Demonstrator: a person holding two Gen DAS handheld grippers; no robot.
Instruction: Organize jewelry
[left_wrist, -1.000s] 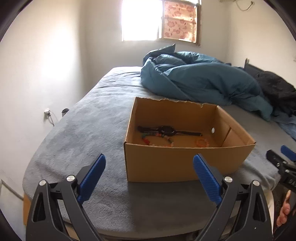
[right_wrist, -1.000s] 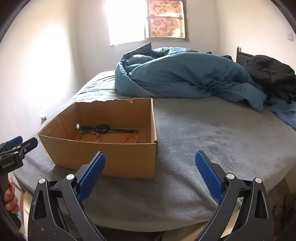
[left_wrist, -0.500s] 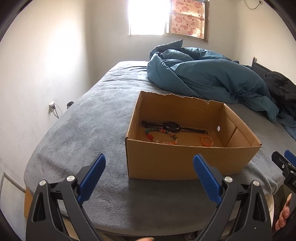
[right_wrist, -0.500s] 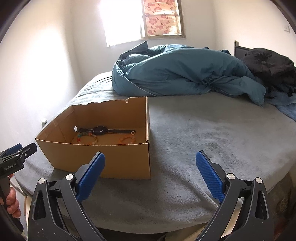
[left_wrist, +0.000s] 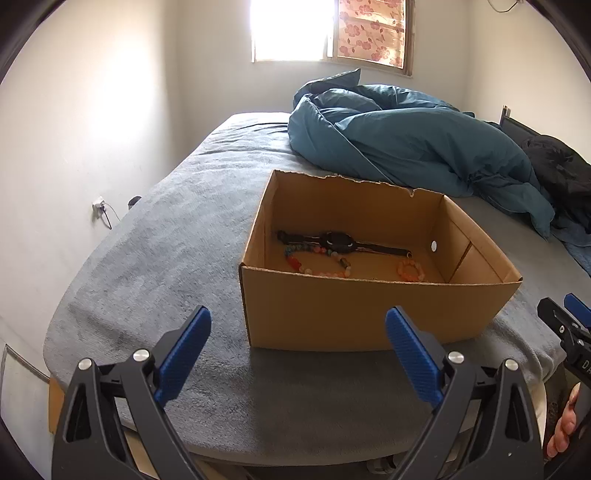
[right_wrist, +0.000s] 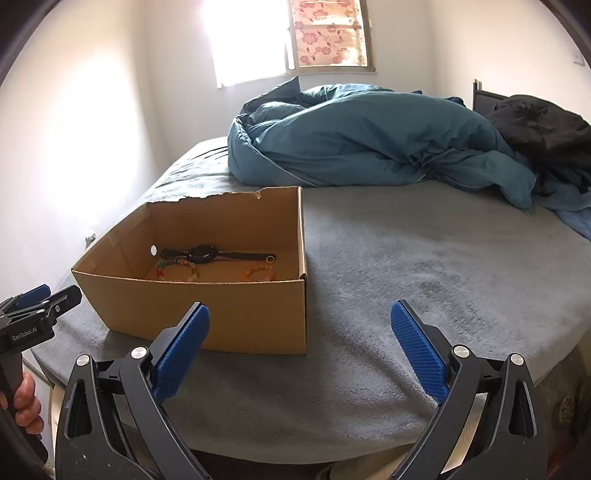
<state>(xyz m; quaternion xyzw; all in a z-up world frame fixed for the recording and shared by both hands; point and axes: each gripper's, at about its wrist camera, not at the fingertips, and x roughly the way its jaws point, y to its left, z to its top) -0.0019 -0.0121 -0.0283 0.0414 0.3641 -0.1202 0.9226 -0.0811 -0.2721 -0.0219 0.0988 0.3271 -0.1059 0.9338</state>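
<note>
Box (left_wrist: 354, 310) on bed (left_wrist: 155, 266); inside: watch (left_wrist: 338, 242), bead strand (left_wrist: 317, 264), orange bracelet (left_wrist: 408, 269). Left gripper (left_wrist: 297, 325) and right gripper (right_wrist: 299, 321) both spread wide, empty, short of box. Items likely light, limp, slippery; pinch watch at strap, beads across strand.

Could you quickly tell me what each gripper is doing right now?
Left gripper: open, holding nothing, short of the cardboard box.
Right gripper: open, holding nothing.
</note>
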